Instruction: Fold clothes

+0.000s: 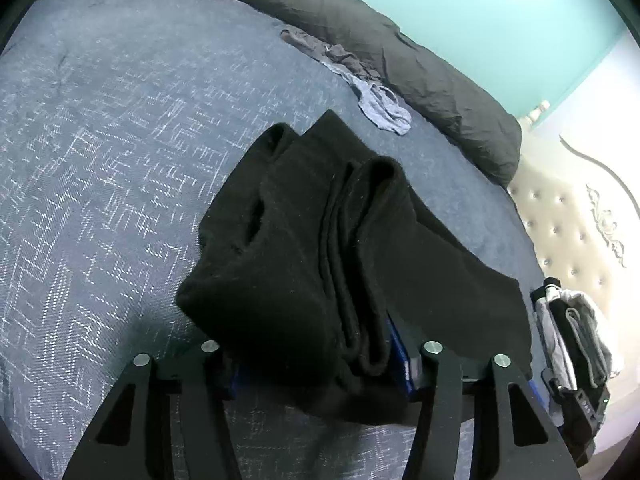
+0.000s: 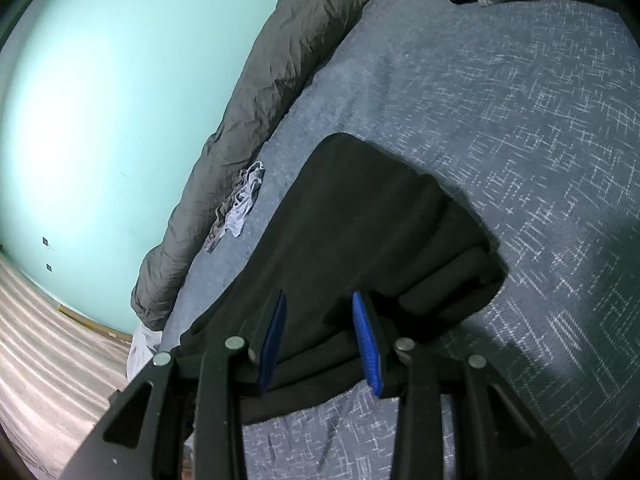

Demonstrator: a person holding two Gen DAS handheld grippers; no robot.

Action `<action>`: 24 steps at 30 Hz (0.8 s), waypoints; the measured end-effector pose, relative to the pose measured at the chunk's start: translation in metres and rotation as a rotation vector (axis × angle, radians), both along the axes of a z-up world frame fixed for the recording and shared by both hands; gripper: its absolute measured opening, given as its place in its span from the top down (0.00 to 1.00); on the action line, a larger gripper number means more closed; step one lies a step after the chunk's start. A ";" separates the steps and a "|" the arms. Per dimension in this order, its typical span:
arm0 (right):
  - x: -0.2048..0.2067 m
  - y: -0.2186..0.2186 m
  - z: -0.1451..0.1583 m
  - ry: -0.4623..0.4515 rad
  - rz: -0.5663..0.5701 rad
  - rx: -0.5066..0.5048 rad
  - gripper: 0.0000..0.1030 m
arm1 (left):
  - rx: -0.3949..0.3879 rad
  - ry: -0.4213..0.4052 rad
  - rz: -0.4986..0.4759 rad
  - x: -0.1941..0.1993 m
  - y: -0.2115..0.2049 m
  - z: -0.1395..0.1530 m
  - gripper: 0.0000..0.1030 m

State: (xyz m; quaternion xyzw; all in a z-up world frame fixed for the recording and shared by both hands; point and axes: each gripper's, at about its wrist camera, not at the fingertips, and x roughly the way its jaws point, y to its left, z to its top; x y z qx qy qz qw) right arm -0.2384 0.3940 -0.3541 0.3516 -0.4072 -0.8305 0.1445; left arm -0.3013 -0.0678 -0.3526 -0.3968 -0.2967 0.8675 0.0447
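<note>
The left gripper (image 1: pixel 320 360) has its jaws closed on a bunched fold of the black garment (image 1: pixel 320 240) at lower centre. The right gripper's (image 2: pixel 324 340) jaws pinch the same garment's edge between 2 blue pads (image 2: pixel 366 344). The garment lies on the blue bed (image 1: pixel 100 140); a grey cloth (image 1: pixel 376 104) sits upper right, beside a dark duvet (image 1: pixel 400 48).

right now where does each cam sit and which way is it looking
Left wrist: rides the left gripper, angled down at the bunched black garment between its arms, the dark duvet and headboard beyond; only gripper arms show.
Right wrist: rides the right gripper, tilted, looking down over the same garment lying across its blue pads, teal wall at left; only gripper arms show.
Shared: black garment, blue patterned bedspread, grey crumpled cloth, duvet.
</note>
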 end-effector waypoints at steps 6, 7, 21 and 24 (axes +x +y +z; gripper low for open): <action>0.000 0.001 -0.001 -0.010 -0.001 0.003 0.66 | -0.007 0.040 -0.027 0.001 0.004 0.019 0.61; 0.000 0.001 -0.001 -0.011 -0.001 0.004 0.66 | -0.007 0.041 -0.029 0.000 0.004 0.020 0.61; 0.000 0.001 -0.003 -0.019 -0.005 -0.005 0.66 | 0.067 -0.036 -0.002 -0.008 0.000 -0.012 0.36; 0.000 0.000 -0.003 -0.021 -0.007 -0.005 0.66 | 0.071 -0.029 -0.001 -0.012 0.002 -0.012 0.37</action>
